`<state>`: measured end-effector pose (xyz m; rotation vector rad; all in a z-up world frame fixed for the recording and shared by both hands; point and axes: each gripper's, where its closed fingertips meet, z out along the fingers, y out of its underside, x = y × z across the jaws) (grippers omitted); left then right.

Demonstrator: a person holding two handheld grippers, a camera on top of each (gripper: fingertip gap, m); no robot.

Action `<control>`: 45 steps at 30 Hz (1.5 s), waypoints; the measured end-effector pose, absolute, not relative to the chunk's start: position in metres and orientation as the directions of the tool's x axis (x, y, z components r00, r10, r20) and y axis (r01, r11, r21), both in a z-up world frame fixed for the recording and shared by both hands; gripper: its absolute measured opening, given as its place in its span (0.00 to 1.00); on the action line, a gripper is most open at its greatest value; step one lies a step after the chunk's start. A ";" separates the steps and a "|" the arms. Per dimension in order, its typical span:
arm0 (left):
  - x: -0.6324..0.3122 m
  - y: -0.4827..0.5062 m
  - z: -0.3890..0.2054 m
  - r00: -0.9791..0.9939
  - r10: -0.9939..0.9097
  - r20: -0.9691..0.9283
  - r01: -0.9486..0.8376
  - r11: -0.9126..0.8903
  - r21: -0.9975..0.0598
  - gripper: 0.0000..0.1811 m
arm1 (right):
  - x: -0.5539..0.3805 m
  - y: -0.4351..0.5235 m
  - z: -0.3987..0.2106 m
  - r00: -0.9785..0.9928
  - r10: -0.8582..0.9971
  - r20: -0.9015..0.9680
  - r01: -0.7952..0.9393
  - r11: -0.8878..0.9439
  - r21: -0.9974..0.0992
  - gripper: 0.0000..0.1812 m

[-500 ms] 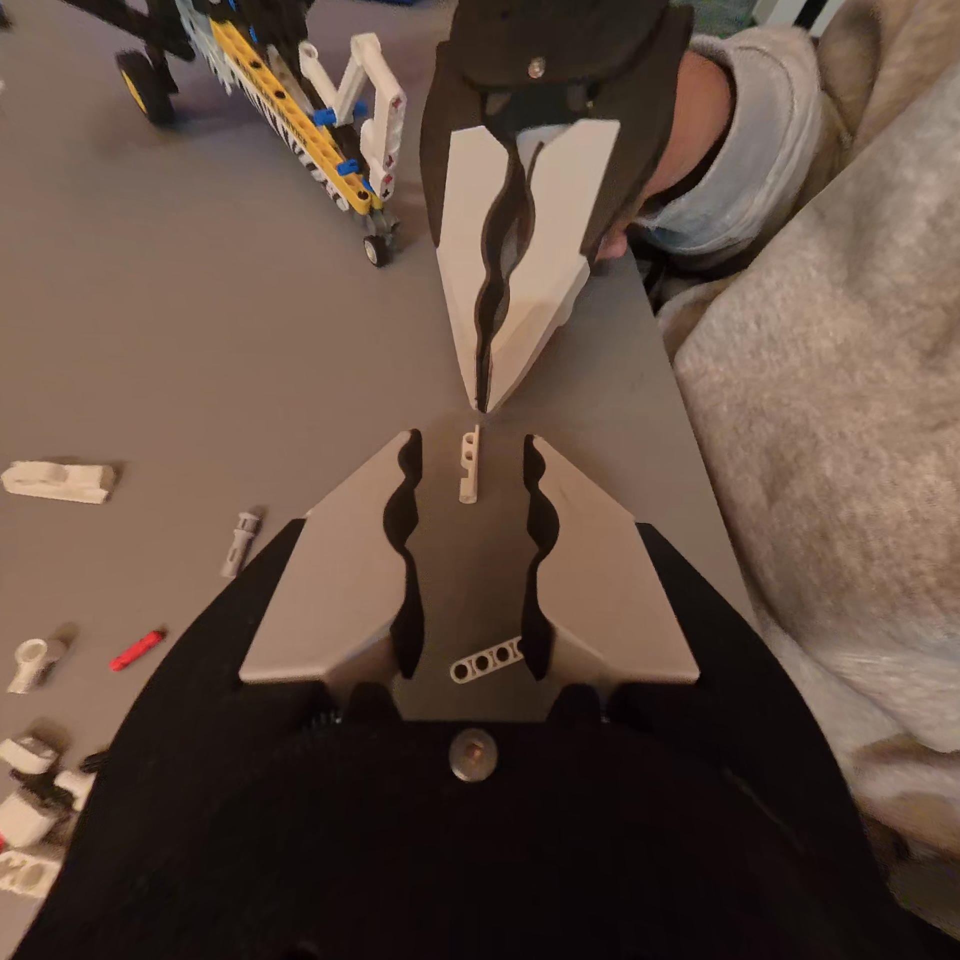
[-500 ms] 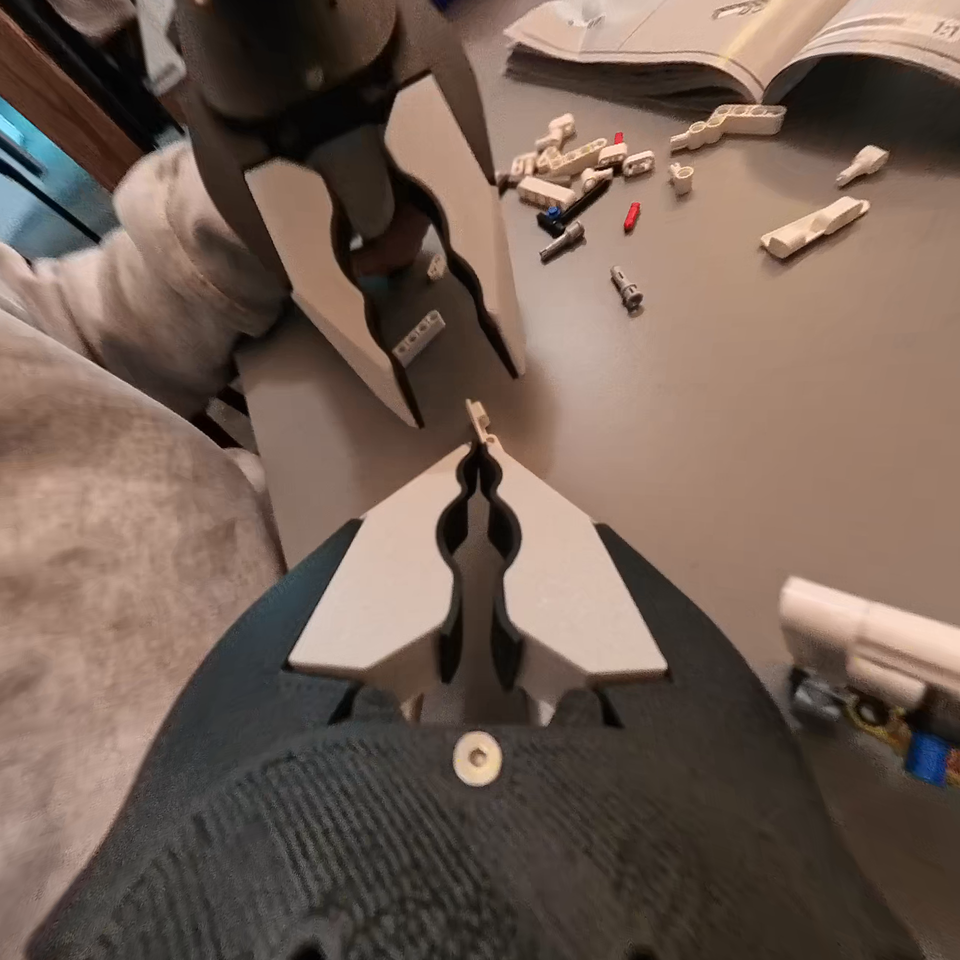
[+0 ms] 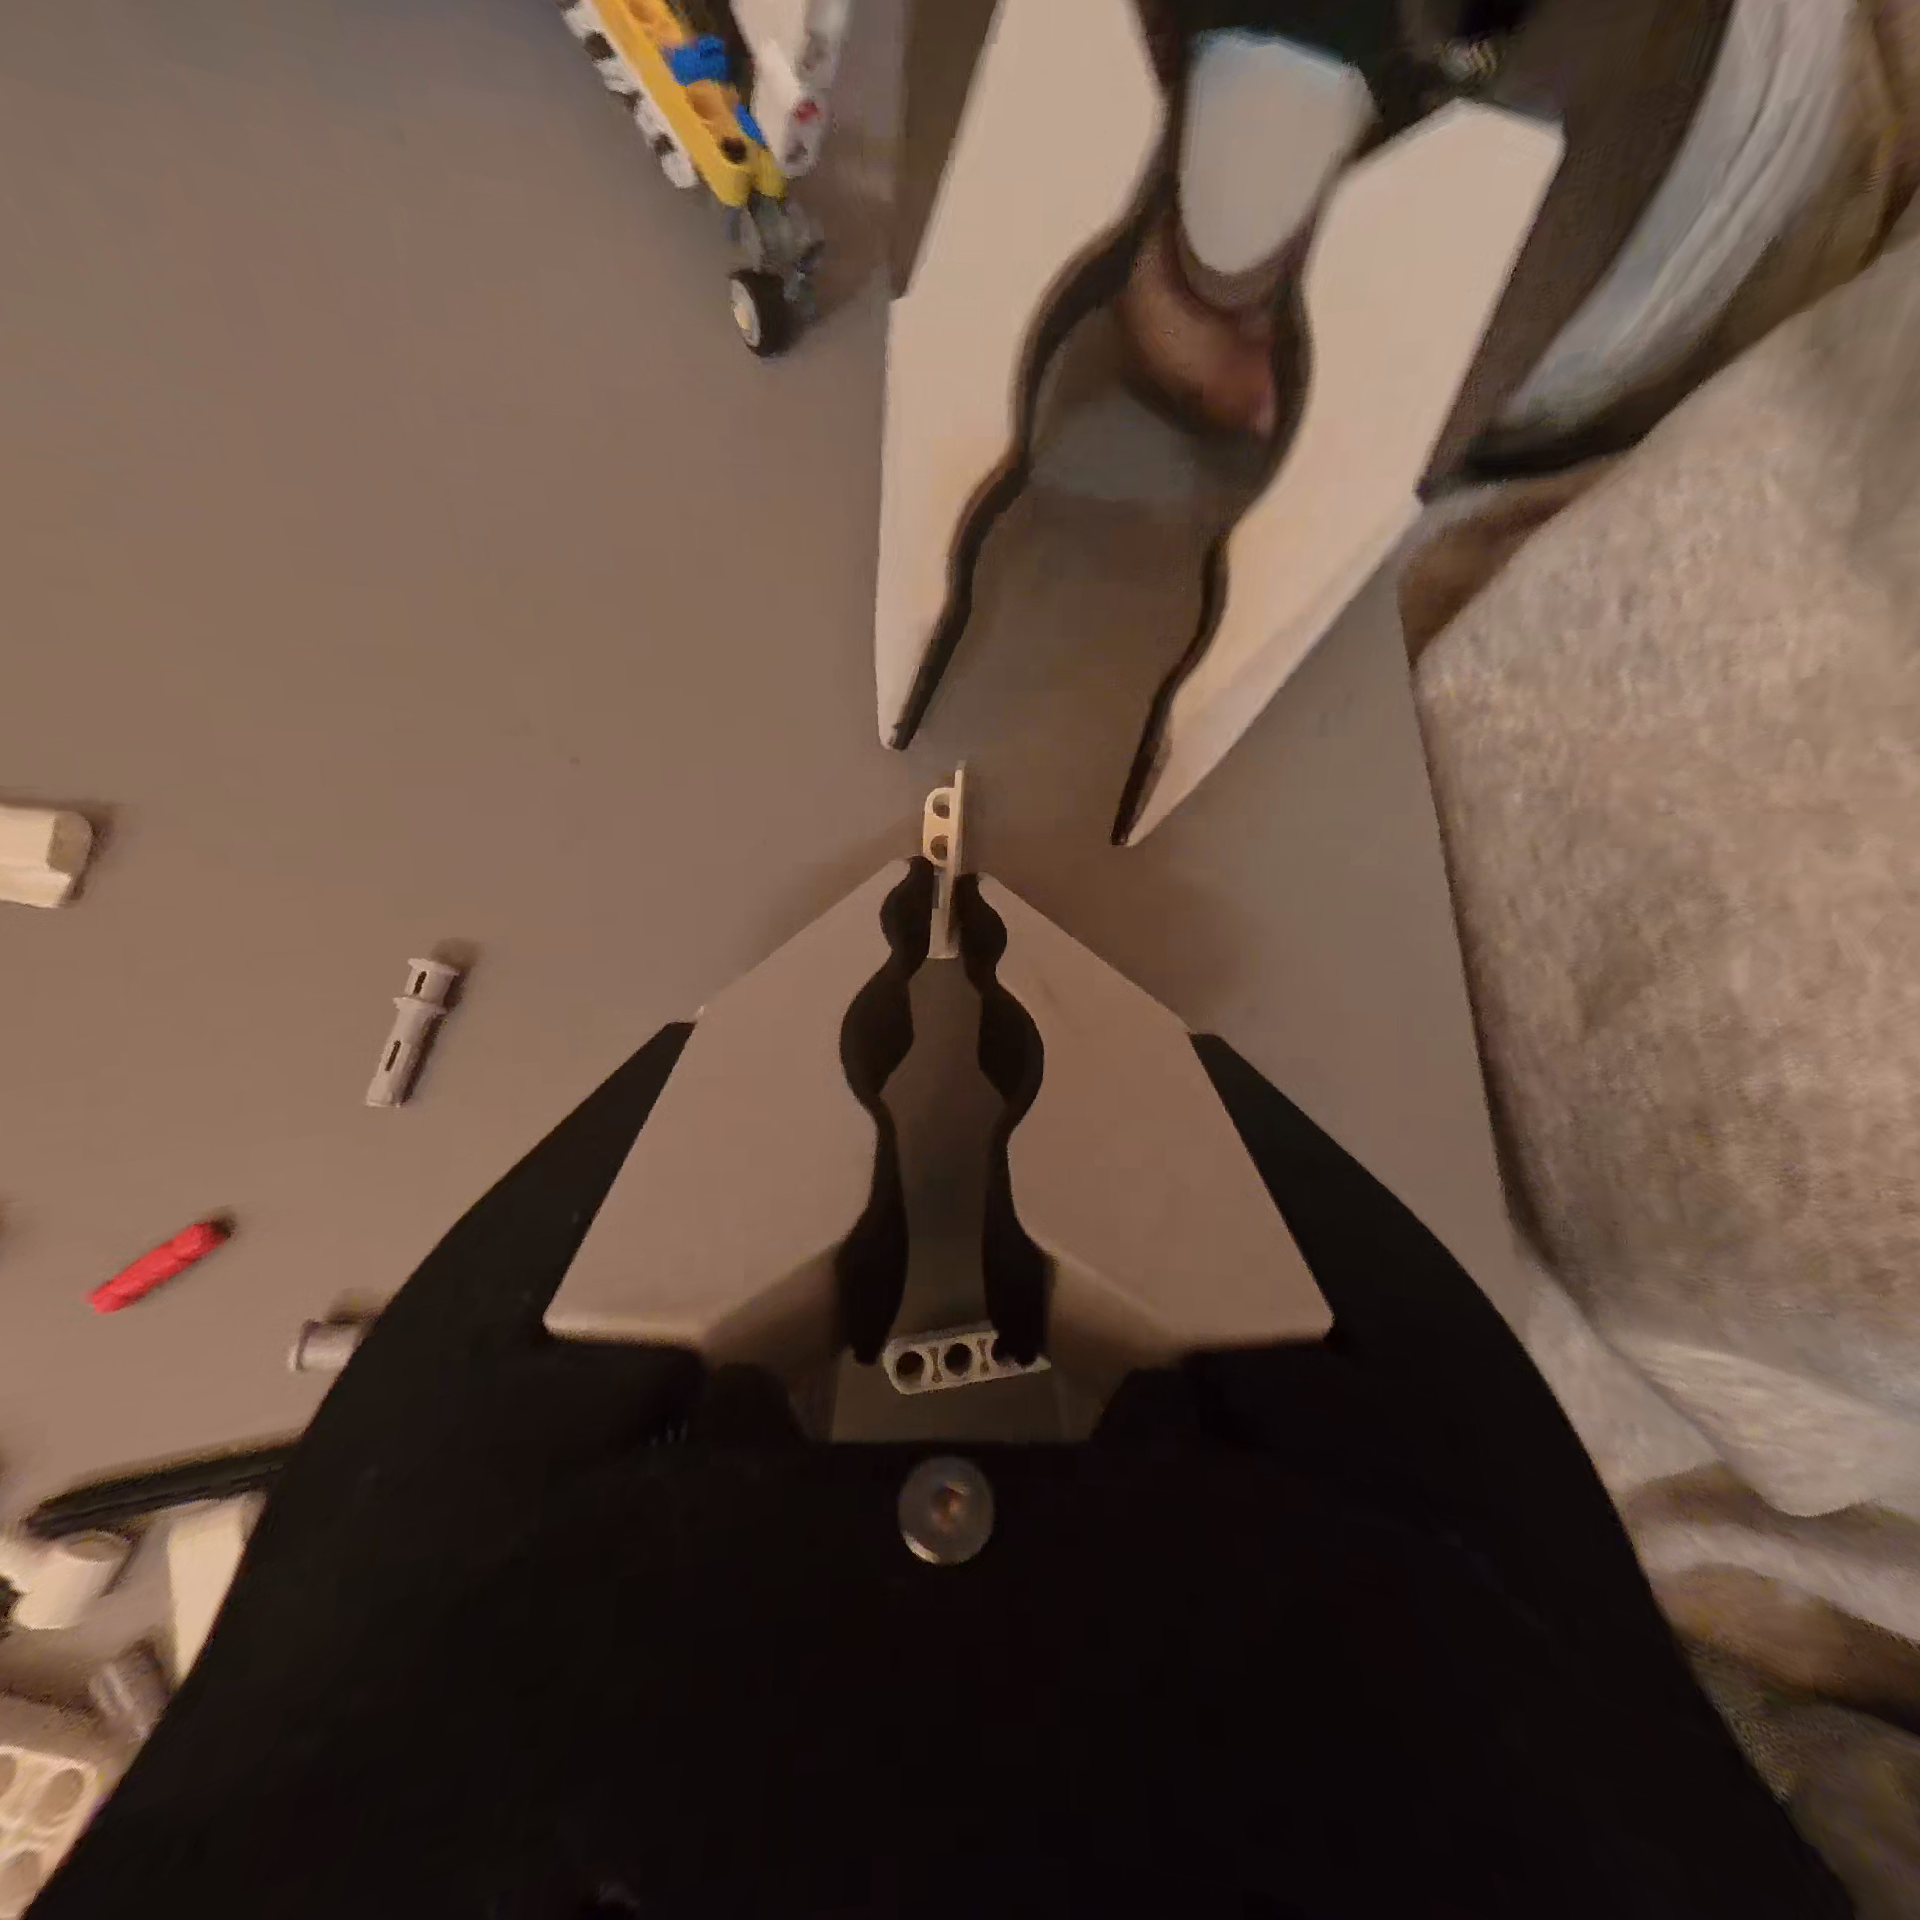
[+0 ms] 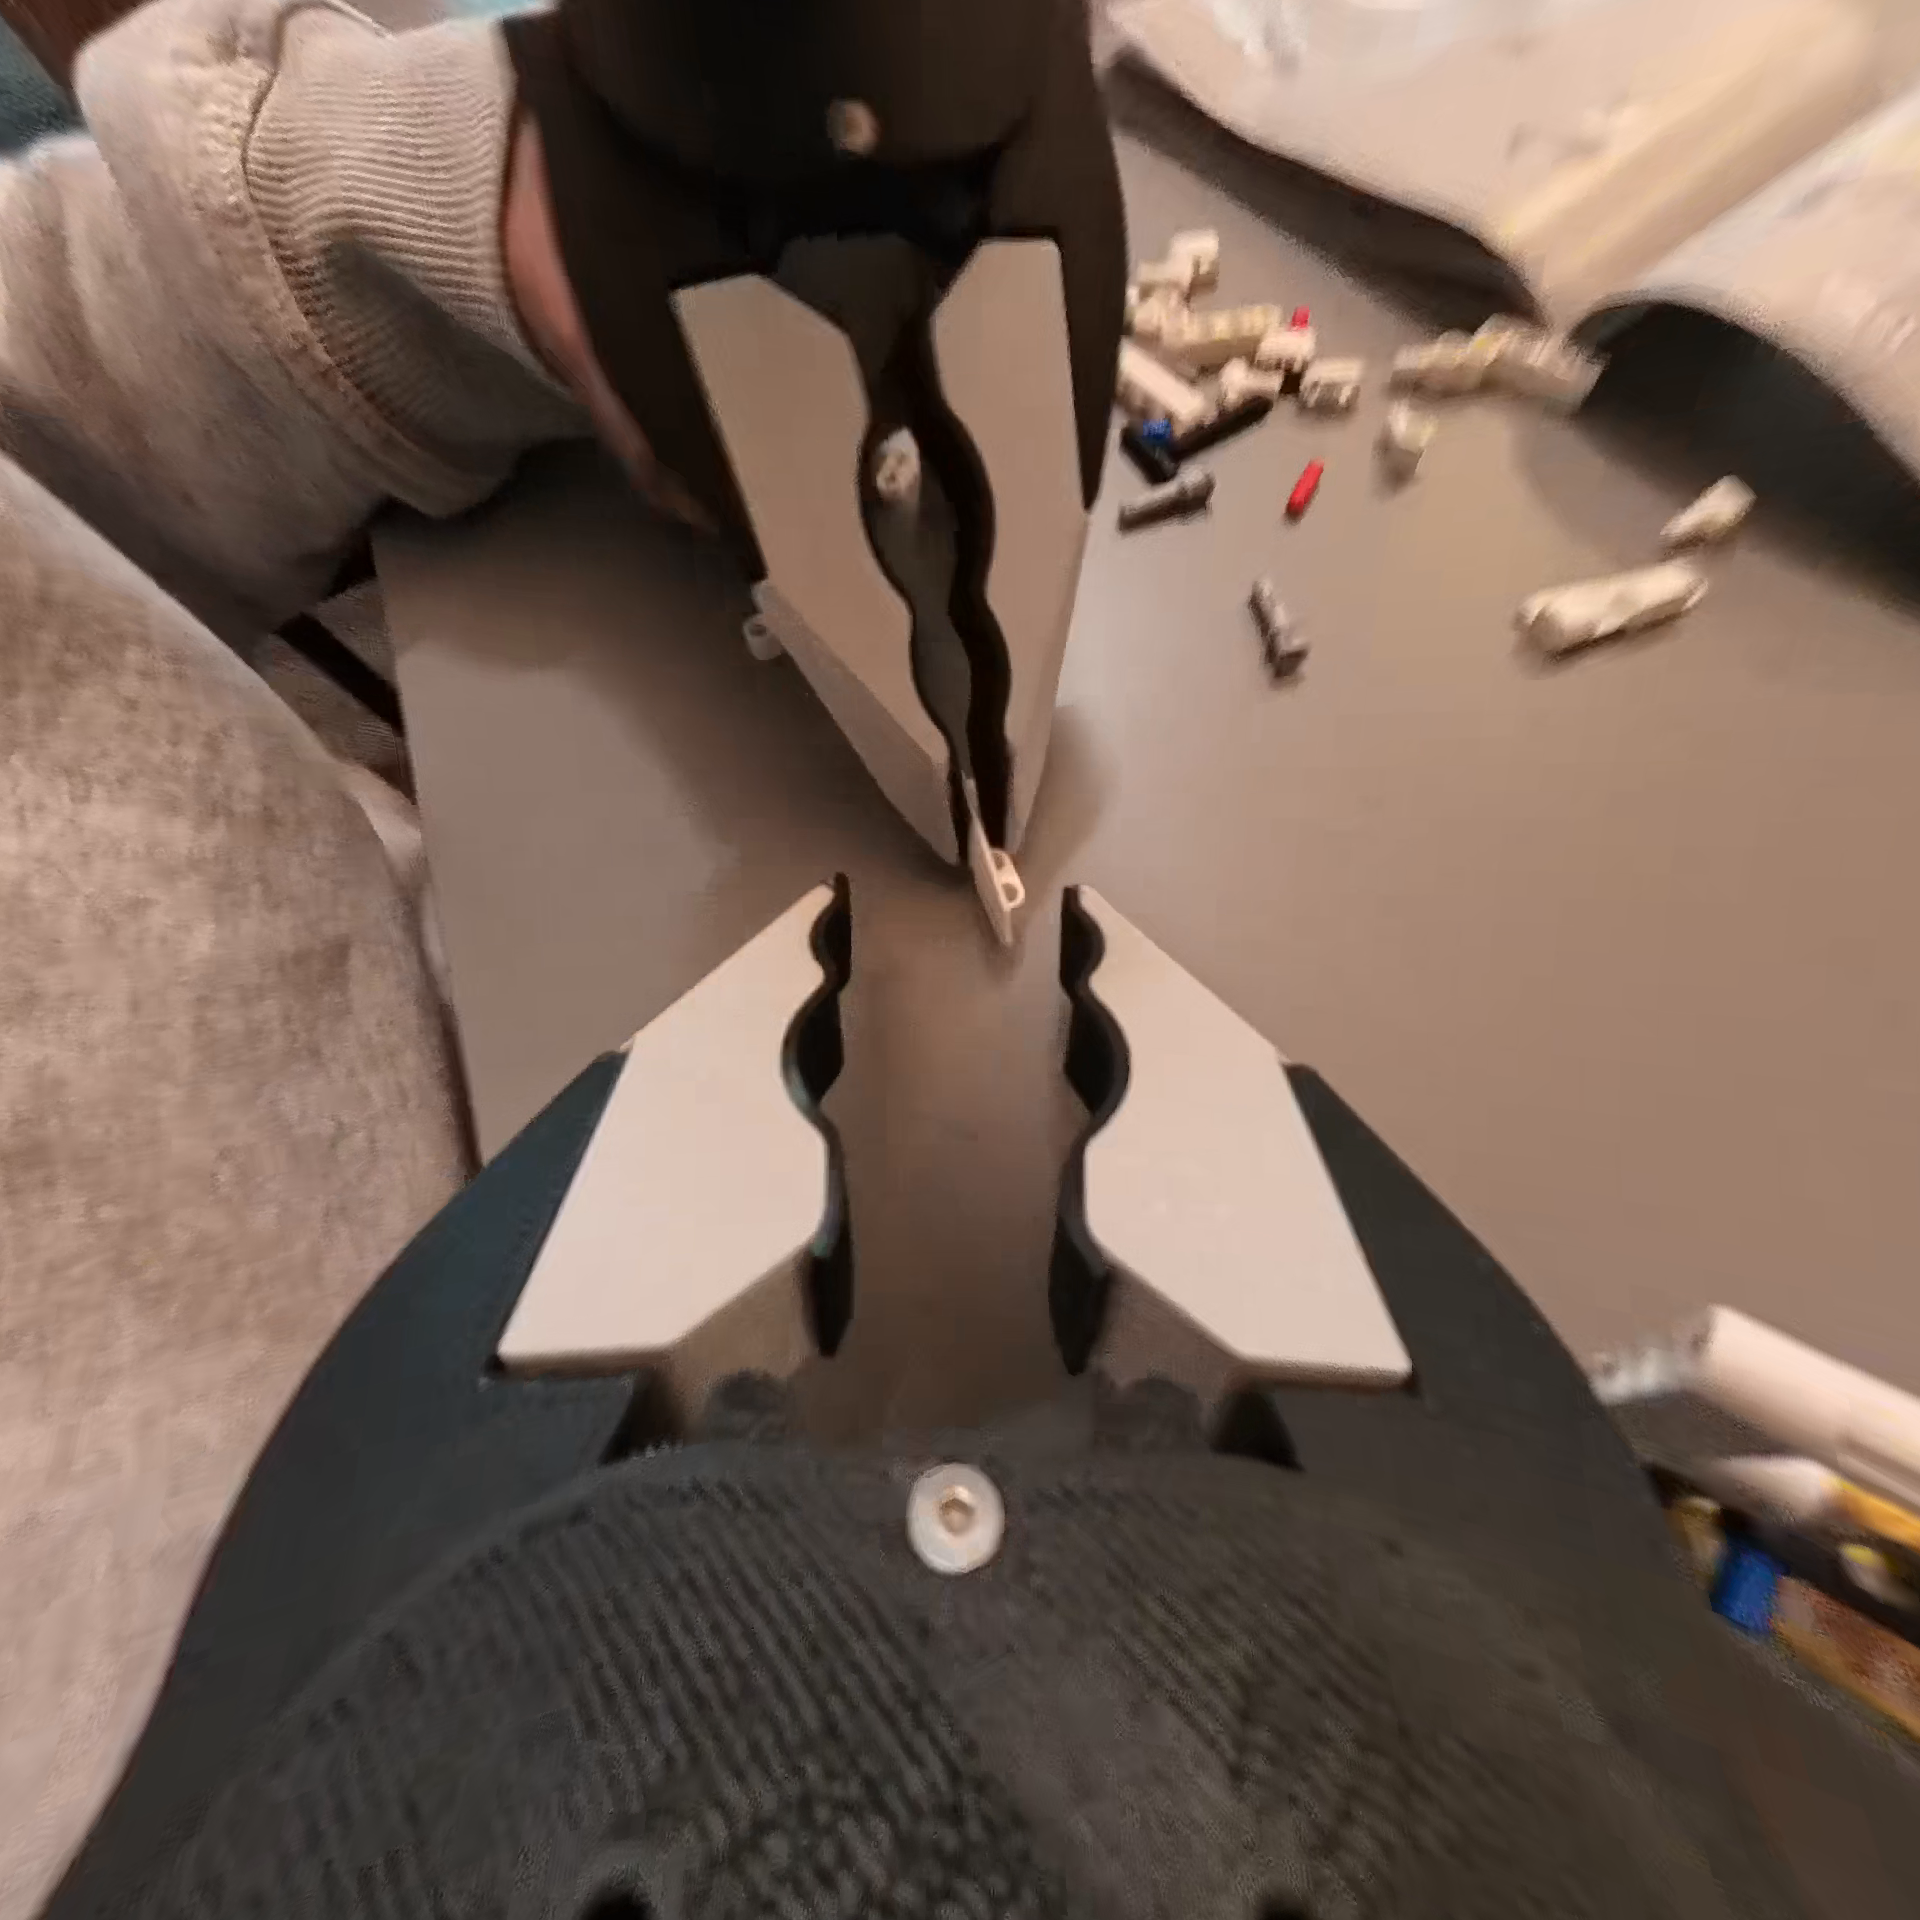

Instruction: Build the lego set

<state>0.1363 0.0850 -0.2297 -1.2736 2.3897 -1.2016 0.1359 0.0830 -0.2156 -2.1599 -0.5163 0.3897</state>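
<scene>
one small white beam [image 3: 943, 842] is pinched at the tips of the left gripper [image 3: 940, 883], jaws closed on its lower end, the holed end standing past them above the grey table [image 3: 416, 582]; just beyond the beam, the right gripper [image 3: 1013, 790] gapes wide and holds nothing; judging by this, keep the pinch firm and level, so the beam cannot swivel; farther off beyond the beam lies the yellow model [image 3: 707, 135].

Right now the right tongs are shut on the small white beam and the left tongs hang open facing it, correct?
No, the sides are swapped. The left tongs are shut on the small white beam, as the left wrist view shows. The right tongs hang open facing it, clear in the right wrist view.
</scene>
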 end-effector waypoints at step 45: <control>0.151 0.112 -0.199 -0.464 -0.749 0.474 -0.634 -0.093 -0.768 0.17 | 0.150 0.075 -0.216 0.849 0.505 0.157 0.412 -0.446 -0.795 0.16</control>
